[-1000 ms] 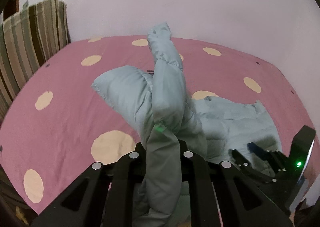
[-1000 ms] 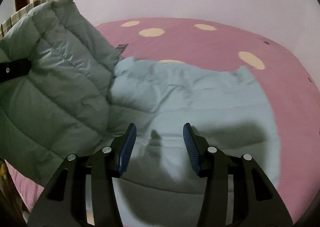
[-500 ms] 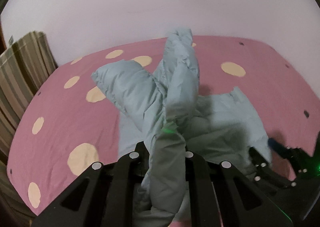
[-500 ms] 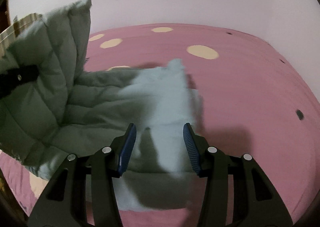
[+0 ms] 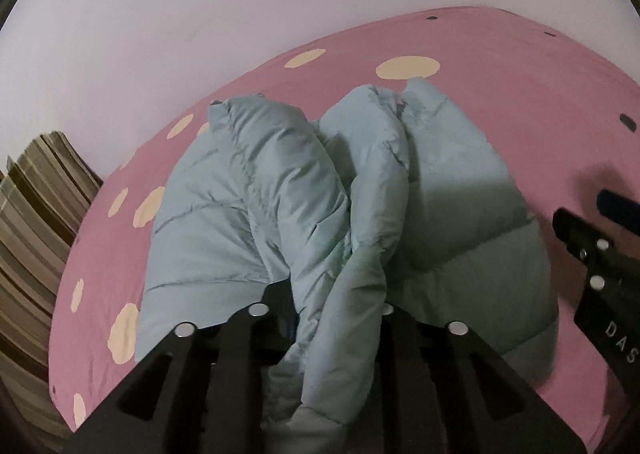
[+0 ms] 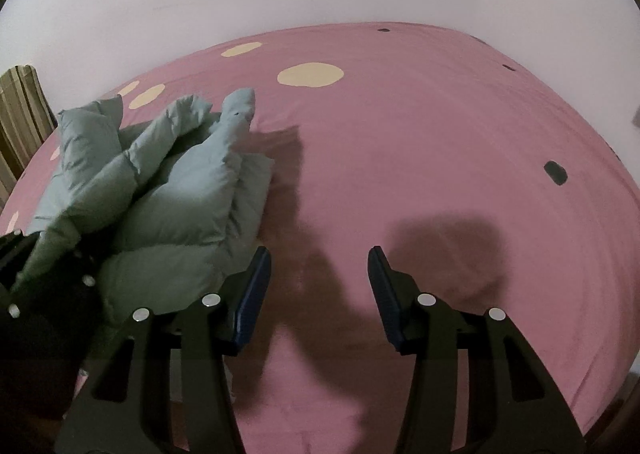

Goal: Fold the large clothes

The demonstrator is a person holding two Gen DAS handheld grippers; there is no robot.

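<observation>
The pale blue padded jacket (image 5: 304,209) lies bunched on the pink spotted bed (image 6: 440,157), on the side nearer the striped cushion (image 5: 36,238). Half a second ago one padded panel stood high above the rest; now it has come down across the body, so the jacket sits as a thick doubled heap with a sleeve or edge ridged along the top. A second ago the body was spread wide and flat, and it now covers far less of the bed, which suggests that one large fold has just been laid over.

The left tongs (image 5: 324,306) are clamped on a bundle of jacket fabric, which runs between the fingers and hangs out below them. I would judge this to be the sleeve or a side edge, though the crumpled cloth makes it hard to be sure which.

The right tongs (image 6: 316,294) stand open with nothing between the blue pads (image 6: 252,294), over bare sheet just beside the jacket's near corner, on the side away from the cushion. A second ago they hovered above the jacket body, so they have drawn clear of it.

The fold looks loose and lopsided, and it probably needs the held part released and the heap pressed flat.
</observation>
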